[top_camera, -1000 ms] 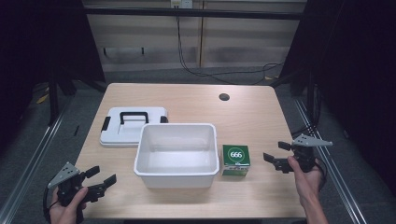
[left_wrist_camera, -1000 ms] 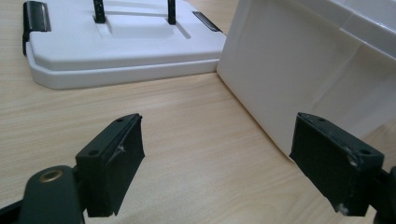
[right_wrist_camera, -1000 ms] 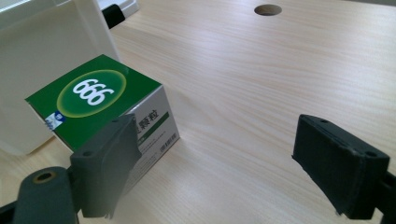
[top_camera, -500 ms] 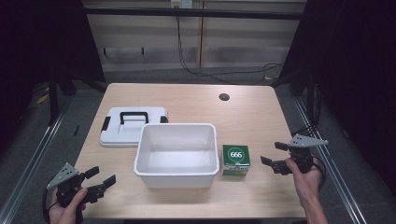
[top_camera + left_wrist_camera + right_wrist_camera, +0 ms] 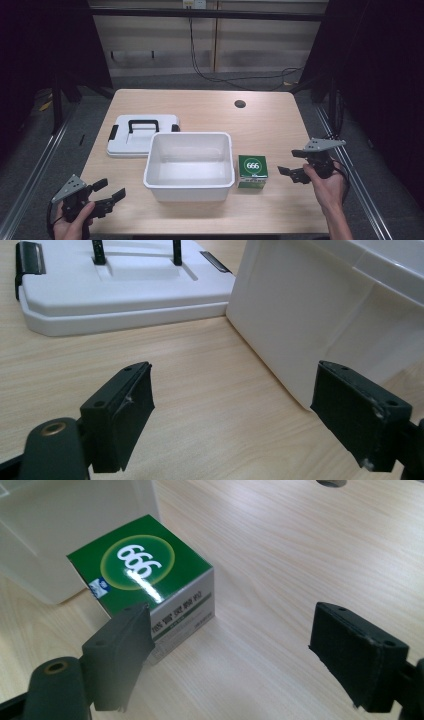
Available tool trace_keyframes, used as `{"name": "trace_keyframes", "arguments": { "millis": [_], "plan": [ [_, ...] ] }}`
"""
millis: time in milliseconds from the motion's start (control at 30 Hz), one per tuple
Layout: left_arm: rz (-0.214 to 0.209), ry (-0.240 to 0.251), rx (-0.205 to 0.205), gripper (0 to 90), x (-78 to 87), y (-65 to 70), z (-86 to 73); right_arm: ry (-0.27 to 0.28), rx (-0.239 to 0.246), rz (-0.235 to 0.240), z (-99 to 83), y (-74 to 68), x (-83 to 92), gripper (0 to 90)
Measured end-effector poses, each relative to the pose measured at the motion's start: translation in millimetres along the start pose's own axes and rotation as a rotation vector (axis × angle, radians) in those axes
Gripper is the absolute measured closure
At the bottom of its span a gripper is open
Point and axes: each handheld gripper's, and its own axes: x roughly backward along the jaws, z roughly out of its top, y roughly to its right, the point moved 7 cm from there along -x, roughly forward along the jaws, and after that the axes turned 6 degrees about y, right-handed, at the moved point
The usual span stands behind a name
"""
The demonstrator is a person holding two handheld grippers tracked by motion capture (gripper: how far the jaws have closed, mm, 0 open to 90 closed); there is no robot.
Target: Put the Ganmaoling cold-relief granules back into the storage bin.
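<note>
A white plastic bin (image 5: 189,165) stands mid-table, with its white lid (image 5: 142,135) and black handle lying flat to its back left. A green box marked 666 (image 5: 252,171) sits against the bin's right side. My right gripper (image 5: 294,164) is open just right of the box, a short gap away. In the right gripper view the green box (image 5: 145,580) lies ahead of the left jaw, with the gripper (image 5: 235,655) wide apart. My left gripper (image 5: 111,190) is open near the table's front left corner. Its view shows the bin wall (image 5: 310,320) and lid (image 5: 120,285) beyond the gripper (image 5: 235,415).
A round cable hole (image 5: 240,104) is in the wooden table (image 5: 280,125) at the back right. Metal rails run along both sides of the table, and cables hang on the wall behind it.
My right gripper has moved left and slightly down toward the green box. The left gripper has barely shifted.
</note>
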Motion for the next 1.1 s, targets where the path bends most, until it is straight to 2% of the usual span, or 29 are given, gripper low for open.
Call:
{"name": "trace_keyframes", "arguments": {
  "millis": [100, 133, 267, 400, 500, 533, 567, 600, 800, 833, 933, 1100],
  "plan": [
    [0.001, -0.001, 0.001, 16.5, 0.0, -0.5, -0.3, -0.005, 0.023, 0.001, 5.5, -2.7, 1.3, 14.5],
    [0.003, -0.002, -0.001, 16.5, 0.1, -0.8, -0.4, -0.020, 0.056, 0.014, 9.9, -6.5, 0.2, 14.4],
    [0.006, -0.001, 0.000, 16.5, 0.2, -0.6, -0.6, -0.056, 0.103, 0.049, 18.6, -13.2, -5.3, 14.3],
    [0.010, -0.004, 0.001, 16.5, 0.2, -1.7, -1.1, -0.074, 0.139, 0.070, 26.0, -18.7, -8.7, 14.3],
    [0.012, -0.003, 0.002, 16.4, 0.2, -2.0, -1.1, -0.085, 0.148, 0.075, 27.8, -20.8, -9.8, 14.3],
    [0.011, -0.004, 0.001, 16.5, 0.1, -1.9, -1.2, -0.096, 0.154, 0.091, 28.8, -22.3, -10.3, 14.4],
    [0.010, -0.004, 0.000, 16.5, 0.1, -1.7, -1.1, -0.102, 0.161, 0.129, 31.8, -25.3, -10.3, 15.8],
    [0.008, -0.005, 0.000, 16.5, 0.1, -1.7, -1.0, -0.097, 0.163, 0.139, 33.4, -26.3, -10.5, 15.8],
    [0.004, -0.008, 0.008, 16.5, -1.0, -2.0, -1.8, -0.156, 0.229, 0.142, 48.0, -31.2, -13.5, 15.8],
    [0.004, -0.007, 0.008, 16.5, -1.1, -2.0, -1.8, -0.152, 0.235, 0.152, 51.2, -31.9, -14.5, 15.8],
    [0.005, -0.005, 0.009, 16.5, -0.8, -2.3, -1.6, -0.162, 0.241, 0.159, 57.9, -35.2, -18.9, 17.1],
    [0.003, -0.004, 0.009, 16.5, -0.6, -1.8, -1.6, -0.214, 0.241, 0.133, 63.1, -37.2, -28.8, 18.8]
  ]
}}
